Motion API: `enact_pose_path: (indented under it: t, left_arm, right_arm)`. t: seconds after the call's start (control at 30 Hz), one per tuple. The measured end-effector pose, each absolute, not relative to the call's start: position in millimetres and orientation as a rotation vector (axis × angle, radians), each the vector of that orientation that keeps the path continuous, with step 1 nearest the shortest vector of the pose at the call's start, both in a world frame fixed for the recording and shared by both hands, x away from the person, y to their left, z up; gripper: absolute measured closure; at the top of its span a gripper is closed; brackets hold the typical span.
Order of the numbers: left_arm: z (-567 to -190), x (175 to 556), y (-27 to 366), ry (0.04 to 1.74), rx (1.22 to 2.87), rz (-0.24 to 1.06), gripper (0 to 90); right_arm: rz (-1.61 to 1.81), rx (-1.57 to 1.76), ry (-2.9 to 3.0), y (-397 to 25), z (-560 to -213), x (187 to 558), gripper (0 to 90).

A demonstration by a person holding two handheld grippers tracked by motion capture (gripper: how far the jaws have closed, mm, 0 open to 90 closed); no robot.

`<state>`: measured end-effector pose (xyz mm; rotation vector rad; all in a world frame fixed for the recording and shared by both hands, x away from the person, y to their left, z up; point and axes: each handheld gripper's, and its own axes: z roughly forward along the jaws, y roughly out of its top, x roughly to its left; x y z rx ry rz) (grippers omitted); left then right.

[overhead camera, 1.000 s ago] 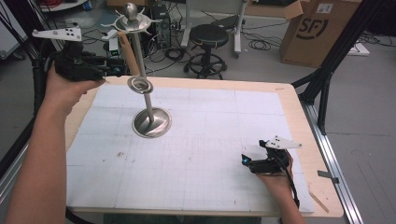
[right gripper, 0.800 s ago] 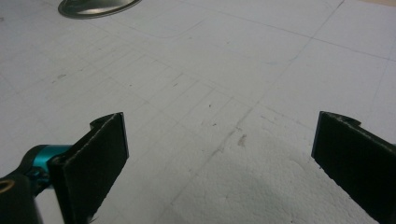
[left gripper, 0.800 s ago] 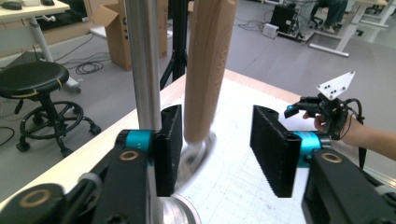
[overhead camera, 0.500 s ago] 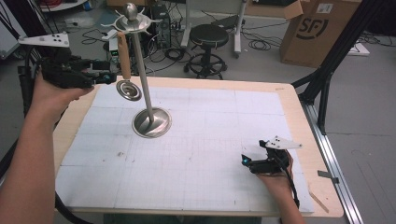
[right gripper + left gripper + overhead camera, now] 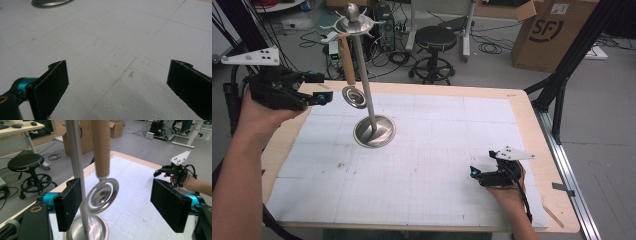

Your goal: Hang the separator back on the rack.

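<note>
A metal stand [image 5: 371,100] with a round base [image 5: 374,131] and a hooked top [image 5: 353,21] rises at the table's back left. From a hook hangs a utensil with a wooden handle [image 5: 345,59] and a round metal head [image 5: 354,96]; it swings free. My left gripper [image 5: 318,86] is held in the air just left of that head, open and apart from it. In the left gripper view the head [image 5: 101,196] and handle [image 5: 101,147] hang between the wide jaws, beside the pole [image 5: 77,175]. My right gripper [image 5: 474,172] rests low at the front right, open, nothing between its pads [image 5: 51,85].
A white gridded sheet [image 5: 437,150] covers the wooden table [image 5: 524,107]. Behind the table stand a black stool [image 5: 436,37], a cardboard box [image 5: 557,35] and floor cables. A black frame leg [image 5: 562,80] rises at the right edge.
My left gripper has drawn back to the left and let go of the utensil. The utensil's head has swung right, toward the pole. The right gripper has stayed put.
</note>
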<state>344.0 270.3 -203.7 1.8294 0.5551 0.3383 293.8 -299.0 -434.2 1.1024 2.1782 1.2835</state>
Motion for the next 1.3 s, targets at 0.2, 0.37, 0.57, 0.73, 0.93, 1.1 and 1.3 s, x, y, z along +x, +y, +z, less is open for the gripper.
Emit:
enact_pose_path:
  t: [0.2, 0.37, 0.57, 0.73, 0.93, 1.1, 1.3]
  left_arm:
    - [-213, 331, 262, 0.496, 1.835, 0.335, 21.1]
    - [-221, 324, 260, 0.489, 1.833, 0.343, 18.8]
    - [-239, 316, 260, 0.484, 1.797, 0.347, 16.3]
    - [-255, 316, 259, 0.499, 1.786, 0.325, 12.5]
    - [-268, 308, 255, 0.475, 1.776, 0.315, 12.3]
    - [-285, 300, 252, 0.463, 1.761, 0.307, 12.2]
    - [-306, 300, 247, 0.469, 1.767, 0.279, 12.2]
  right_arm:
    - [1.282, 1.102, 2.179, -299, -434, 294, 2.5]
    - [1.289, 1.099, 2.178, -299, -434, 294, 2.5]
    - [1.291, 1.1, 2.175, -300, -434, 294, 2.4]
    - [1.29, 1.097, 2.178, -300, -434, 294, 2.5]
    - [1.292, 1.096, 2.173, -301, -433, 294, 2.5]
    - [1.295, 1.092, 2.171, -301, -433, 294, 2.5]
    - [1.292, 1.099, 2.175, -300, -433, 294, 2.5]
